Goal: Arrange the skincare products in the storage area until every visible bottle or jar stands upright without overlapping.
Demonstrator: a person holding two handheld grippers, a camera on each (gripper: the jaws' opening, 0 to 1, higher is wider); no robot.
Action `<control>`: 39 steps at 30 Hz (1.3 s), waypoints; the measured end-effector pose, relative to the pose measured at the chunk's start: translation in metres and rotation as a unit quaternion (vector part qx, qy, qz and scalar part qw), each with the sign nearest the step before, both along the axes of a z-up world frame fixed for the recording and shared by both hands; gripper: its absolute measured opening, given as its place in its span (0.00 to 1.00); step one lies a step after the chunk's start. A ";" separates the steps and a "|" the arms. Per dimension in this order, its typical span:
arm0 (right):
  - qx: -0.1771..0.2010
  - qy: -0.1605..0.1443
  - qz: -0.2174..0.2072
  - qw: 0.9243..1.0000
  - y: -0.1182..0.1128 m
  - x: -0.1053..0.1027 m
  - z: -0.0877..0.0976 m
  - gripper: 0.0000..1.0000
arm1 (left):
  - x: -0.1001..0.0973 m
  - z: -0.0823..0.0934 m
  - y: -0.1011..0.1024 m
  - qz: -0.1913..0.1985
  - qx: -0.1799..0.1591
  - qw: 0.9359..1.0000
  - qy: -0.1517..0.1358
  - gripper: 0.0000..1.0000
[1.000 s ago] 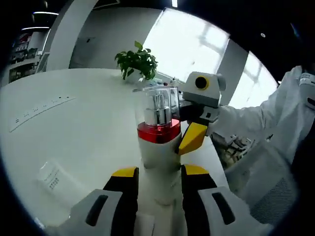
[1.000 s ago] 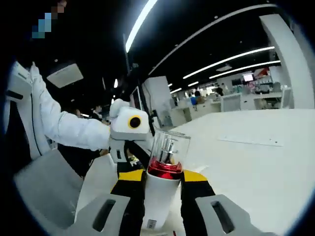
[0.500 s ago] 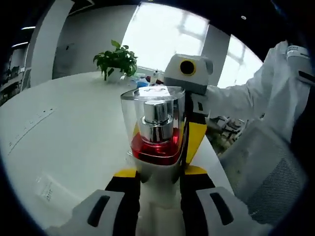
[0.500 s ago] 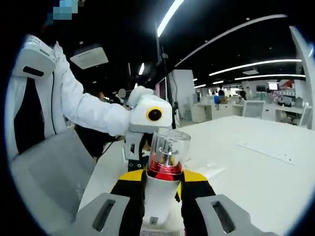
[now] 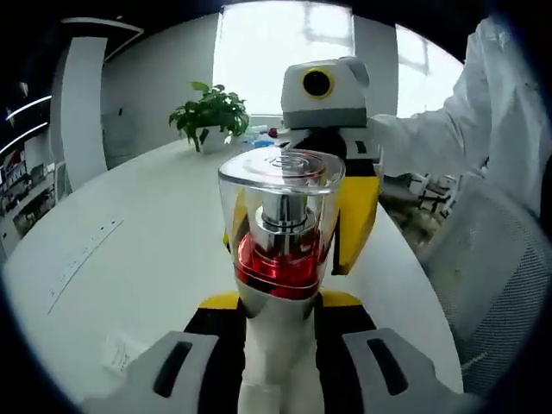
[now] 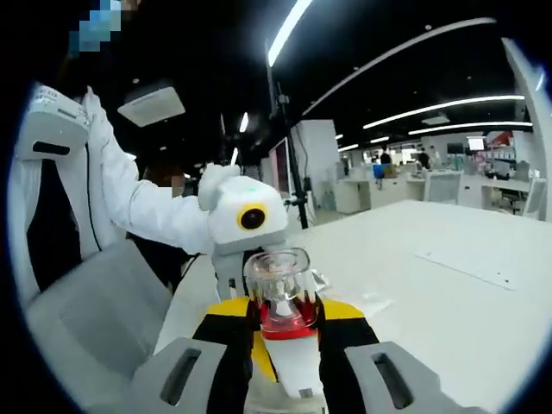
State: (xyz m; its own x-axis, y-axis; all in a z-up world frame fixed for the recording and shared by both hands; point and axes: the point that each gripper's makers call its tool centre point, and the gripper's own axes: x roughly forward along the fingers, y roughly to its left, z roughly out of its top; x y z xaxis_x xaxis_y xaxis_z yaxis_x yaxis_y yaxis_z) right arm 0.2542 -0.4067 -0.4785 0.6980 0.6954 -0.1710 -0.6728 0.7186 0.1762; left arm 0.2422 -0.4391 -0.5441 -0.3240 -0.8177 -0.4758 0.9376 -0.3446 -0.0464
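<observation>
One skincare bottle (image 5: 278, 259) has a white body, a red band, a silver pump and a clear cap. It stands nearly upright above the white table (image 5: 147, 224). My left gripper (image 5: 282, 302) is shut on its white lower body. From the far side, my right gripper's yellow fingers (image 5: 355, 216) close on either side of the cap and red band. In the right gripper view, the same bottle (image 6: 281, 302) sits between my right gripper (image 6: 285, 307) jaws, which are shut on it near the red band. The left gripper's yellow finger (image 6: 263, 355) shows lower on the body.
A potted plant (image 5: 211, 116) stands at the table's far end. A small label (image 5: 116, 354) and a paper strip (image 5: 82, 259) lie on the table. A person's white sleeve (image 5: 448, 129) and a grey chair (image 5: 496, 276) are on the right. Open table (image 6: 448, 293) spreads right.
Both views have swung. The bottle now fills more of the left gripper view, and the right gripper has come straight behind it with its fingers on both sides of the cap.
</observation>
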 end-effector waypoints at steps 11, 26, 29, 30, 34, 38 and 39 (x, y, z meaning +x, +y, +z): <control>-0.043 -0.017 0.015 0.999 -0.016 0.020 0.006 0.22 | 0.001 0.007 -0.012 0.064 -0.011 0.998 -0.015 0.26; -0.051 0.005 0.090 0.995 -0.018 0.030 0.004 0.22 | 0.028 0.003 -0.018 0.126 -0.017 0.992 -0.018 0.26; -0.044 0.011 0.089 0.995 -0.016 0.028 0.004 0.23 | 0.026 0.003 -0.016 0.122 -0.021 0.992 -0.011 0.27; -0.042 0.014 0.087 0.995 -0.016 0.028 0.004 0.23 | 0.027 0.002 -0.017 0.121 -0.022 0.992 -0.010 0.27; -0.039 0.017 0.083 0.996 -0.016 0.028 0.004 0.23 | 0.027 0.005 -0.018 0.124 -0.028 0.992 0.015 0.29; -0.048 0.024 0.077 0.996 -0.016 0.029 0.001 0.28 | 0.026 0.002 -0.017 0.118 -0.026 0.993 0.016 0.31; -0.051 0.026 0.077 0.995 -0.016 0.029 0.000 0.30 | 0.026 0.003 -0.017 0.120 -0.025 0.992 0.019 0.31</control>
State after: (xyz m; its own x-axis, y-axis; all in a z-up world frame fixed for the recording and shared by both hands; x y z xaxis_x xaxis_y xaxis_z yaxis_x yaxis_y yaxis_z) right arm 0.2833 -0.4226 -0.4781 0.5737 0.7702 -0.2786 -0.7678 0.6242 0.1444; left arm 0.2678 -0.4556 -0.5411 -0.1352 -0.8960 -0.4229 0.9907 -0.1153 -0.0723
